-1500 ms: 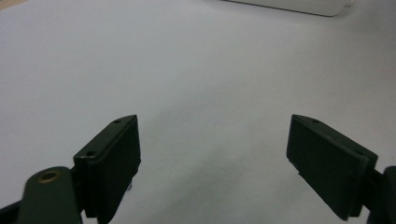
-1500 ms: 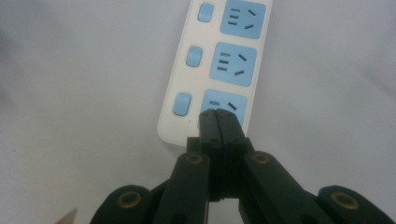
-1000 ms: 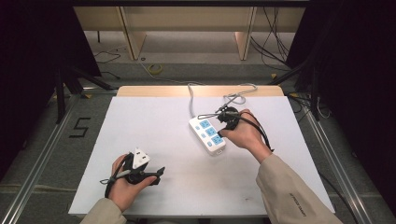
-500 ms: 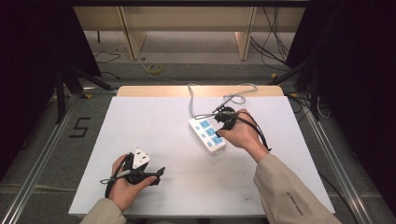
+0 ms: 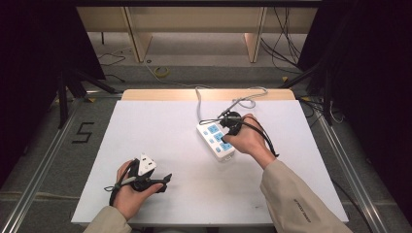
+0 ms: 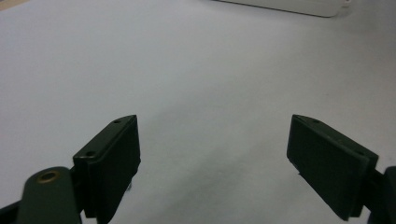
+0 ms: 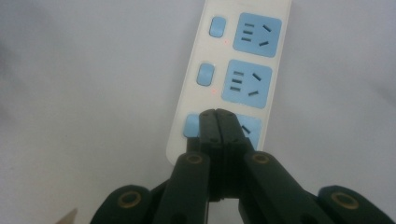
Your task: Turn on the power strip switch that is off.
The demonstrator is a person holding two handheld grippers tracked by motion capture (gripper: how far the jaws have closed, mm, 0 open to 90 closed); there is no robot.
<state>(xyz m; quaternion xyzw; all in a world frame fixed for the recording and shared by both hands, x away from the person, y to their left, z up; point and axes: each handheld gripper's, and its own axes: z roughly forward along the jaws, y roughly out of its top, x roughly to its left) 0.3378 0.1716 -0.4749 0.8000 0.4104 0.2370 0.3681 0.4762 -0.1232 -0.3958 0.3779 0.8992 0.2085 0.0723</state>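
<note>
A white power strip (image 5: 214, 140) with blue sockets and blue switches lies right of the table's middle. In the right gripper view the power strip (image 7: 243, 60) shows small red lights beside two switches. My right gripper (image 5: 224, 132) is held over its near end. In its own view the right gripper (image 7: 217, 115) has its jaws shut together, tips between the nearest switch and socket; contact cannot be told. My left gripper (image 5: 165, 183) rests in the person's hand near the front left. The left gripper (image 6: 212, 154) stands wide open with bare table between its jaws.
The strip's grey cable (image 5: 198, 103) runs to the far table edge and loops at the back (image 5: 248, 100). The white table top (image 5: 145, 131) ends at a wooden strip at the back. Floor, cables and furniture legs lie beyond.
The right hand has edged slightly to the left over the power strip. The left hand has kept still.
</note>
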